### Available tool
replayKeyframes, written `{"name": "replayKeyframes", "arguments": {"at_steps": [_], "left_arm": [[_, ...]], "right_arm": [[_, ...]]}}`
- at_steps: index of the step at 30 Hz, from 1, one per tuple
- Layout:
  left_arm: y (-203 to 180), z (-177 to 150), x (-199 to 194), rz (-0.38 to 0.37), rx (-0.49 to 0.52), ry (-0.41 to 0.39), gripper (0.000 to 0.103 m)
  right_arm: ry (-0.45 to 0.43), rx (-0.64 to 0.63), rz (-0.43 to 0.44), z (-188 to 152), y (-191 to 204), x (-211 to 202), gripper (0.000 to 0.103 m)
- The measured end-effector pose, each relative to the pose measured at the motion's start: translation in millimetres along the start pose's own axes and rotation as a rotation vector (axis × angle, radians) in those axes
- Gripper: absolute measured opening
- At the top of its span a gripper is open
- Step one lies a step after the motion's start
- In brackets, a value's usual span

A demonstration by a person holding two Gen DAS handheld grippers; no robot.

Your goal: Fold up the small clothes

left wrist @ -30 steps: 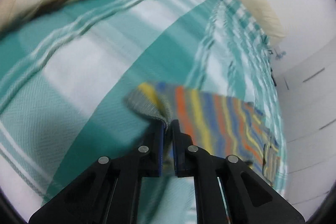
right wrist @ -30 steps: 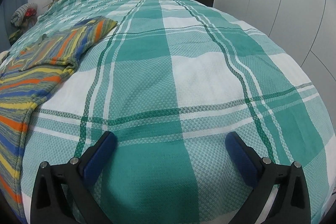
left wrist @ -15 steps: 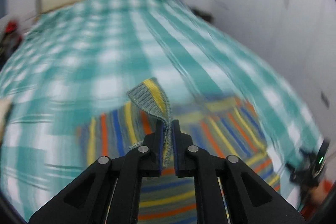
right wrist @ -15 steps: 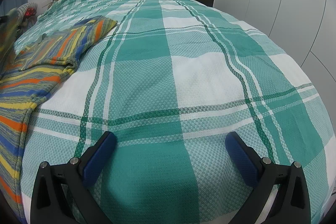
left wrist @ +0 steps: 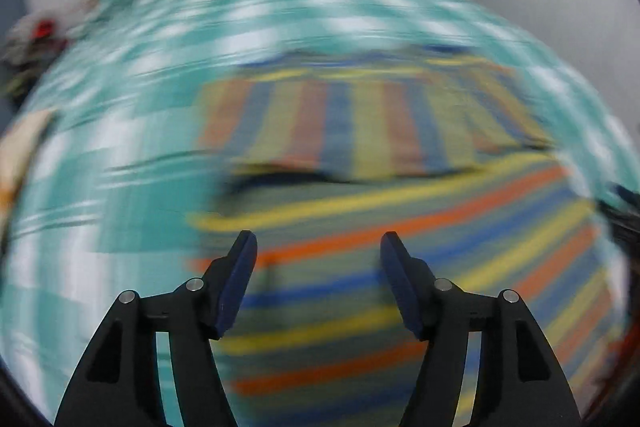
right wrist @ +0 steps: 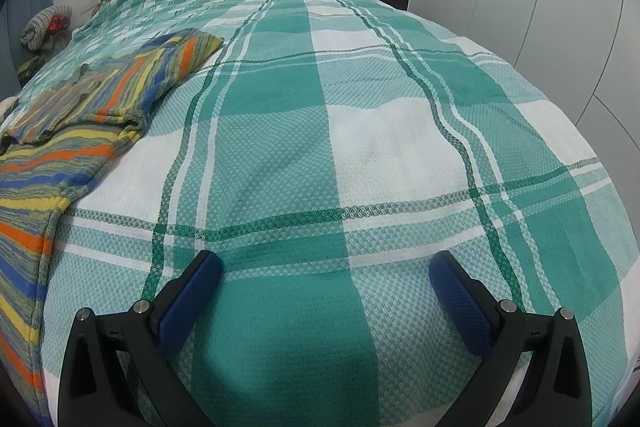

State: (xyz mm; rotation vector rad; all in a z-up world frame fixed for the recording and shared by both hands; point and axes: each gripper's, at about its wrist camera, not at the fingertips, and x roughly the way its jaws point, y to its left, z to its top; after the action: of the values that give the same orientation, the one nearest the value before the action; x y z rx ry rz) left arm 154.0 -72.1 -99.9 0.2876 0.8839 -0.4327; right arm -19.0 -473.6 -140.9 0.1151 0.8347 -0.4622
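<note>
Striped garment (left wrist: 360, 211) flat beneath wide-open, empty left tool (left wrist: 318, 247); right tool (right wrist: 324, 267) likewise spread.

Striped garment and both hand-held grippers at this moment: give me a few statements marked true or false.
1. The left hand-held gripper is shut on the striped garment. False: its jaws stand apart with nothing between them.
2. The right hand-held gripper is open and holds nothing. True.
3. Part of the striped garment is folded over onto itself. True.
4. The garment lies on a plain white sheet. False: it lies on a green and white checked bedspread.
5. The garment lies directly between the right hand-held gripper's fingers. False: it lies off to the left in the right wrist view.
</note>
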Motion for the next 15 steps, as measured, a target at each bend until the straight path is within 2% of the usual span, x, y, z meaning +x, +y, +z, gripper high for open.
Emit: {"name": "replayKeyframes", "arguments": {"at_steps": [2, 4, 5, 6, 7, 8, 9, 10, 12, 13, 15], "left_arm": [[23, 7, 25, 0.044, -0.027, 0.057, 0.069], [31, 13, 45, 0.064, -0.038, 0.07, 0.067], [35, 13, 44, 0.049, -0.056, 0.037, 0.05], [41, 13, 42, 0.018, -0.102, -0.007, 0.013], [52, 13, 45, -0.033, -0.194, -0.025, 0.005], [63, 8, 50, -0.08, -0.3, -0.028, 0.005], [71, 0, 54, -0.111, -0.366, -0.041, 0.005], [73, -9, 57, -0.125, -0.386, -0.052, 0.005], [72, -17, 60, -0.136, -0.394, -0.089, 0.006], [76, -20, 62, -0.142, -0.405, -0.1, 0.006], [81, -21, 65, -0.168, -0.43, -0.11, 0.007]], "right_arm": [[0.0, -0.003, -0.005, 0, 1, 1, 0.103], [0.004, -0.005, -0.009, 1, 3, 0, 0.103], [0.017, -0.008, -0.007, 4, 2, 0, 0.103], [0.044, -0.021, -0.009, 9, 3, -1, 0.102], [0.077, -0.044, -0.014, 17, 6, -4, 0.093], [0.088, -0.074, -0.002, 28, 12, -12, 0.081], [0.085, -0.095, 0.04, 40, 19, -22, 0.08], [0.079, -0.105, 0.107, 54, 29, -32, 0.08], [0.092, -0.089, 0.326, 92, 58, -44, 0.077], [0.126, -0.064, 0.443, 113, 75, -42, 0.072], [0.193, -0.013, 0.613, 144, 107, -27, 0.063]]}}
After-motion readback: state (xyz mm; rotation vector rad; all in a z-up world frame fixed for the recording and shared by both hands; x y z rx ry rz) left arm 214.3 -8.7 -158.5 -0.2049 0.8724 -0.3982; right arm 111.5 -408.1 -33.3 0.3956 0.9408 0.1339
